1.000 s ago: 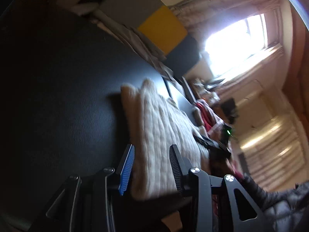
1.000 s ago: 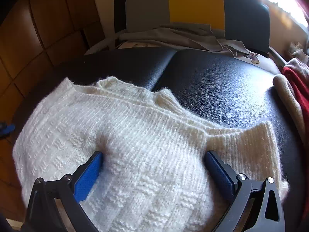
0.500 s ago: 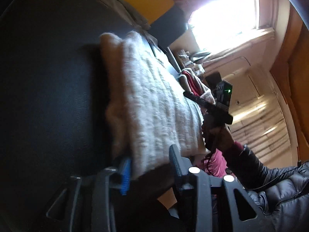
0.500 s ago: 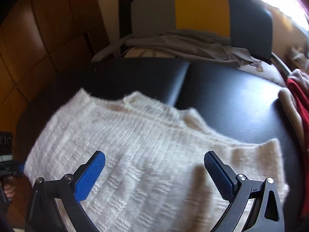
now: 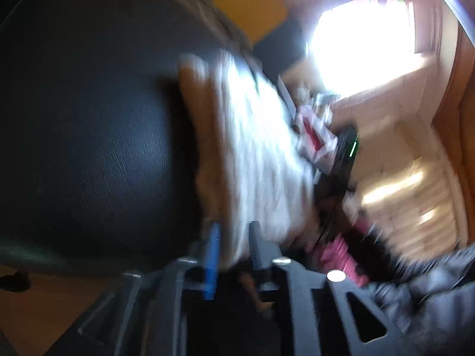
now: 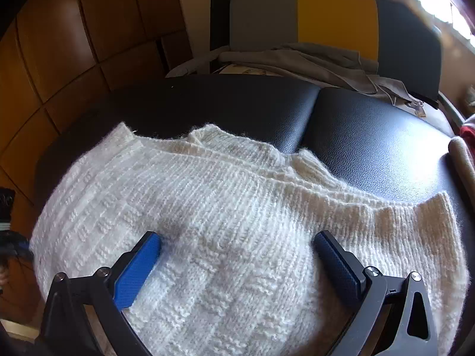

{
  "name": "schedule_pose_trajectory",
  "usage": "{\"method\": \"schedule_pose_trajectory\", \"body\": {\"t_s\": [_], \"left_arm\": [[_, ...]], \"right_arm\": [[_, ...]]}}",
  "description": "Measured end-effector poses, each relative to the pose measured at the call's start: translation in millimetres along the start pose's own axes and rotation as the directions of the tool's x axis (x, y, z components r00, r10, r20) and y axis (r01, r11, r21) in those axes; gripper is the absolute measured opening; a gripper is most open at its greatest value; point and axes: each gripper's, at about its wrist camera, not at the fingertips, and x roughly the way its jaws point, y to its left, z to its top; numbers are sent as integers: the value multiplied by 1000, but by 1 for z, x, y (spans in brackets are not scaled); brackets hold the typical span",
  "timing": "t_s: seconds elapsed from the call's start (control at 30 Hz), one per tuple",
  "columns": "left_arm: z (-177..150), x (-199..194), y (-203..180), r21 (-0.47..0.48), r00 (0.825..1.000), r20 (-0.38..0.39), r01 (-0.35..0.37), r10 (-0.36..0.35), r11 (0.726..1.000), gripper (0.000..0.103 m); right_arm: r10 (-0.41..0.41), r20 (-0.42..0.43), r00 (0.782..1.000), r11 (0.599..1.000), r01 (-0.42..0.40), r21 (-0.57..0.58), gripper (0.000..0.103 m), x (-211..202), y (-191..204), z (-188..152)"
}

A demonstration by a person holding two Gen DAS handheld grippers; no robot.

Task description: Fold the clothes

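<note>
A white knitted sweater point(image 6: 237, 207) lies folded on a black leather cushion point(image 6: 371, 136). My right gripper point(image 6: 237, 246) is open wide just above the sweater's near part, with nothing pinched between its blue pads point(image 6: 139, 267). The left wrist view is badly blurred. In it the sweater point(image 5: 261, 154) runs away from my left gripper point(image 5: 234, 237), whose fingers stand close together with the sweater's near edge between them. The right gripper's black body point(image 5: 346, 154) with a green light shows past the sweater's far side.
A grey, yellow and black backrest point(image 6: 326, 20) stands behind the cushion, with grey cloth point(image 6: 311, 62) draped at its foot. Red and beige clothes point(image 6: 463, 148) lie at the right edge. Wooden panels point(image 6: 59, 59) line the left. A dark padded sleeve point(image 5: 430, 296) is nearby.
The left gripper's fingers have drawn together on the sweater's edge, and its view has swung and blurred. The right gripper stays open over the sweater, which looks flatter now.
</note>
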Motion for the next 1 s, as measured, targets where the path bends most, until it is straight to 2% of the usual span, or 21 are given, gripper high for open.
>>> {"method": "schedule_pose_trajectory", "body": {"t_s": [0.03, 0.1, 0.17, 0.2, 0.3, 0.4, 0.47, 0.53, 0.6, 0.67, 0.77, 0.87, 1.0], "left_arm": [[7, -7, -1, -8, 998, 56, -16, 16, 1000, 33], [21, -12, -6, 0, 985, 152, -88, 87, 996, 49], [33, -5, -10, 13, 978, 167, -128, 124, 992, 51], [39, 1, -10, 15, 980, 148, -135, 131, 991, 52], [57, 36, -11, -1, 991, 22, -131, 131, 991, 52], [67, 61, -5, -12, 986, -57, -161, 160, 987, 52], [70, 77, -3, -11, 980, -88, -177, 176, 984, 52], [72, 90, -6, -2, 982, -90, -169, 168, 986, 52], [75, 98, -7, 17, 978, -88, -190, 191, 982, 52], [79, 105, -17, 70, 965, -82, -243, 248, 968, 52], [82, 121, -36, 200, 916, -81, -371, 393, 907, 53], [80, 130, -48, 264, 883, -67, -432, 464, 862, 56], [83, 133, -49, 245, 886, -68, -430, 458, 869, 57]], "right_arm": [[3, 3, 1000, 1000, -3, 2, 103, 0, 0, 0], [9, 9, 1000, 1000, -10, 7, 103, -1, -1, -1], [16, 15, 1000, 1000, -16, 11, 103, -1, -2, -1], [19, 19, 1000, 1000, -19, 14, 103, -1, -3, -1], [40, 30, 999, 999, -40, 25, 103, -2, -5, -2], [64, 42, 997, 997, -65, 39, 103, -5, -9, -1], [76, 49, 996, 996, -78, 46, 103, -5, -11, -1], [87, 55, 995, 995, -90, 53, 103, -5, -13, 0], [96, 61, 994, 993, -100, 58, 103, -5, -14, 0], [103, 66, 993, 992, -107, 62, 103, -6, -16, -1], [110, 71, 991, 991, -115, 67, 103, -6, -16, -1], [118, 76, 990, 989, -124, 75, 103, -8, -17, -2], [116, 77, 990, 990, -122, 77, 103, -10, -15, -3]]}}
